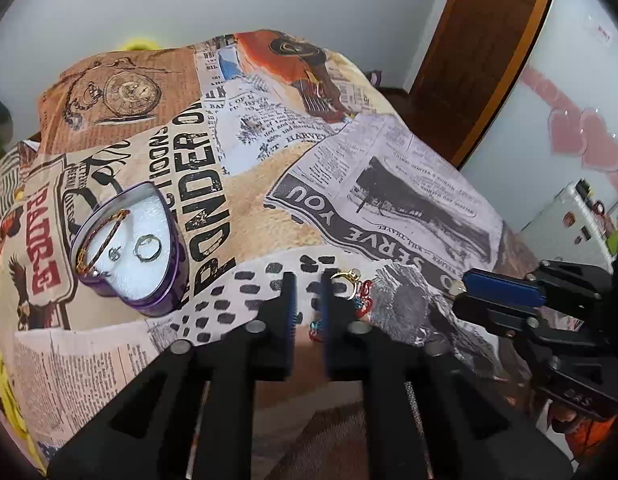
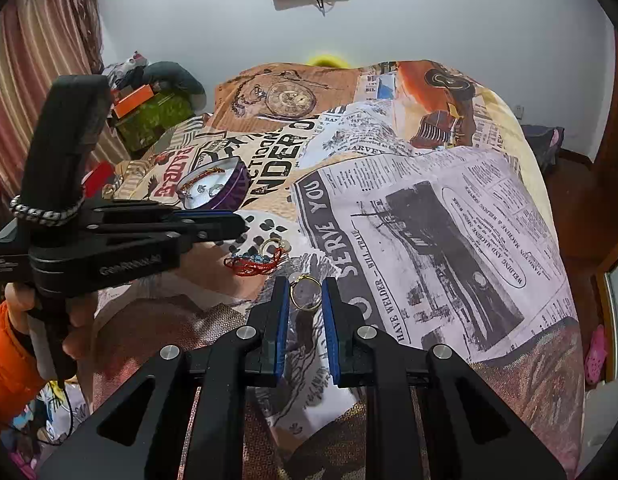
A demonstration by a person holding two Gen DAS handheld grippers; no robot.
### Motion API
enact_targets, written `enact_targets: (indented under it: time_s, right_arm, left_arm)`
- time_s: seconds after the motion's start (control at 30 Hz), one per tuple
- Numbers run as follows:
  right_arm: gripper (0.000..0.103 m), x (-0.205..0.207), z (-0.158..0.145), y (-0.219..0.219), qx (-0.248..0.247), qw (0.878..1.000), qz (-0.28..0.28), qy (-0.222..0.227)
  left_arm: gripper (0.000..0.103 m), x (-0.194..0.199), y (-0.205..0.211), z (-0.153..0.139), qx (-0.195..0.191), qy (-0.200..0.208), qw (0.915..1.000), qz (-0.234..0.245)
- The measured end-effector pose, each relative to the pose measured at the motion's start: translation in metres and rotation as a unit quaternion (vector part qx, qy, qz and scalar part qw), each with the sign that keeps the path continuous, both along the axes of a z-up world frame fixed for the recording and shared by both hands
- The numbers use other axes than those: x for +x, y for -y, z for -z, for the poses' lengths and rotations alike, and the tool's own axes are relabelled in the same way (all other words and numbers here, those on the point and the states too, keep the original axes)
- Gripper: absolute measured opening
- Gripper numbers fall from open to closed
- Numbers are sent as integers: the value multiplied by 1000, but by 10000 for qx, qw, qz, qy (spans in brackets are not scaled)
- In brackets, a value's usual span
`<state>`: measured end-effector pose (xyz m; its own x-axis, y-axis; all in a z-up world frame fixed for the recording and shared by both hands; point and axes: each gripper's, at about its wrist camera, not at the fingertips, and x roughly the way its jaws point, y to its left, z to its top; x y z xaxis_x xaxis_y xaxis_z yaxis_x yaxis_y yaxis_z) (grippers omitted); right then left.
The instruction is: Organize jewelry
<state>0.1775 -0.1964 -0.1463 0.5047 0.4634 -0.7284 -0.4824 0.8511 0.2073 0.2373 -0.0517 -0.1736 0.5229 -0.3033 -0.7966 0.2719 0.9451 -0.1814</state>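
A purple heart-shaped tin (image 1: 165, 280) with white foam holds a braided bracelet (image 1: 103, 240), a silver ring (image 1: 148, 247) and a small stud; it also shows in the right wrist view (image 2: 233, 184). My left gripper (image 1: 309, 284) is open and empty above the bedspread, beside a gold ring (image 1: 346, 278) and red cord jewelry (image 1: 364, 294). My right gripper (image 2: 305, 294) has its pads on both sides of a gold ring (image 2: 305, 294) and holds it just above the cover. A red cord bracelet (image 2: 253, 264) and another ring (image 2: 269, 248) lie beyond it.
The bed is covered by a newspaper-print bedspread (image 2: 449, 200). Boxes and clutter (image 2: 149, 116) stand at the left by a curtain. A wooden door (image 1: 481, 52) is at the right. The bed's near edge drops to a patterned floor (image 1: 321, 432).
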Motion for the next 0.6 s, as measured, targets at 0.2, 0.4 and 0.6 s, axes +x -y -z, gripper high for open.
enact_targets:
  time_s: [0.2,0.4,0.6]
  right_arm:
    - [15,0,0,2,-7,10000,13,-19]
    - [15,2,2,6,-14,10000,13,-28]
    - [15,2,3,5,57,10000,3,-57]
  left_arm:
    - [29,14,6,15,10,-313,9995,-44]
    - [29,5,22,16,171,-279,9992,249]
    - [29,7,31,19,431,-178,9984,307]
